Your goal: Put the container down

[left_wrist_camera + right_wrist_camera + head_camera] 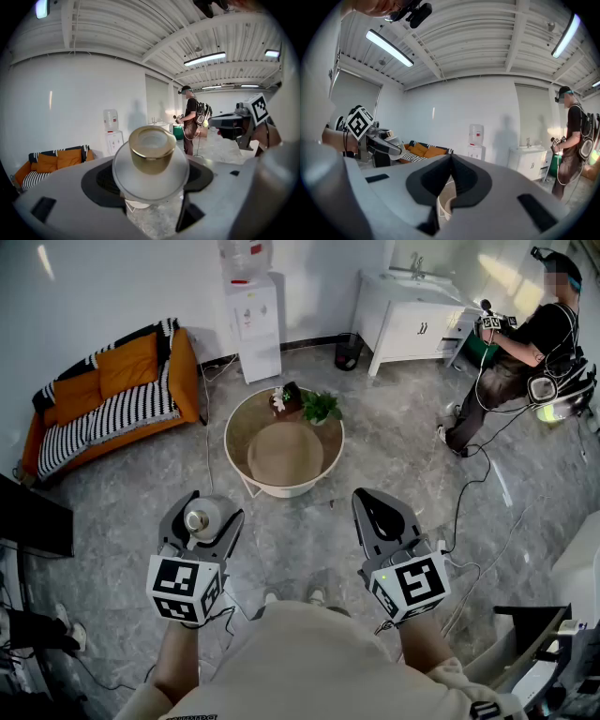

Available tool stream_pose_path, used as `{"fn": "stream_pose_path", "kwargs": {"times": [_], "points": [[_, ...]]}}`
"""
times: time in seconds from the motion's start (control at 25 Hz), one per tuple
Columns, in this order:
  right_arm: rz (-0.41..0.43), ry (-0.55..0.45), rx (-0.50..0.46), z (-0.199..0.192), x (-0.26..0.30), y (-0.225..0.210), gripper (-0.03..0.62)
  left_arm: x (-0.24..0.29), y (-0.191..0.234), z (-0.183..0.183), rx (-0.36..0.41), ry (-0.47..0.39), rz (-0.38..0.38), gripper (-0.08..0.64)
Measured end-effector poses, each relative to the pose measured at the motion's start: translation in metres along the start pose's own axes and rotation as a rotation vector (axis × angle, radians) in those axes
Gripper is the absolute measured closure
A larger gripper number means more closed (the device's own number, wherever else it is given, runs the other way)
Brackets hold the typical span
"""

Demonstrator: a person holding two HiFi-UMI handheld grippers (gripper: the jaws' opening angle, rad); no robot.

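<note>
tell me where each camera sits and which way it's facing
Head view: on the person's head, facing steeply down at the round table; both forearms, left gripper holding the container and shut right gripper show.
Left gripper view: on that gripper, along its jaws closed on the container; right gripper at right.
Right gripper view: on that gripper, along its shut jaws; left gripper at left.
Both gripper views face the water dispenser and sofa.

Bare floor (291, 531) from left gripper (206, 512) up to table (330, 457); near half of tabletop free from above. Plant (321, 407) and flowers (282, 397) crowding far rim. Sofa (112, 395) left, well apart. Cables (469, 486) across floor right, toward person (525, 357).
</note>
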State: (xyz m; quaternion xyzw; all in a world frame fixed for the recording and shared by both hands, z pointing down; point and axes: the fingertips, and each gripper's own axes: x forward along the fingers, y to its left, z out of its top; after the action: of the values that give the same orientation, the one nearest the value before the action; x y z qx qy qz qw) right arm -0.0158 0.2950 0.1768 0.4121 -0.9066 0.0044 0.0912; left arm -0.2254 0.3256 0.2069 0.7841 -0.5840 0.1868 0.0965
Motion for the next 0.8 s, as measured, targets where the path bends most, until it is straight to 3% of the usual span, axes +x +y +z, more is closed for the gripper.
{"fn": "stream_pose_path", "kwargs": {"times": [0.28, 0.8], "points": [[-0.029, 0.007, 0.052, -0.006, 0.003, -0.018, 0.595, 0.016, -0.006, 0.005, 0.011, 0.001, -0.015, 0.227], [-0.06, 0.039, 0.061, -0.03, -0.023, -0.059, 0.595, 0.05, -0.05, 0.012, 0.034, 0.011, -0.052, 0.227]]}}
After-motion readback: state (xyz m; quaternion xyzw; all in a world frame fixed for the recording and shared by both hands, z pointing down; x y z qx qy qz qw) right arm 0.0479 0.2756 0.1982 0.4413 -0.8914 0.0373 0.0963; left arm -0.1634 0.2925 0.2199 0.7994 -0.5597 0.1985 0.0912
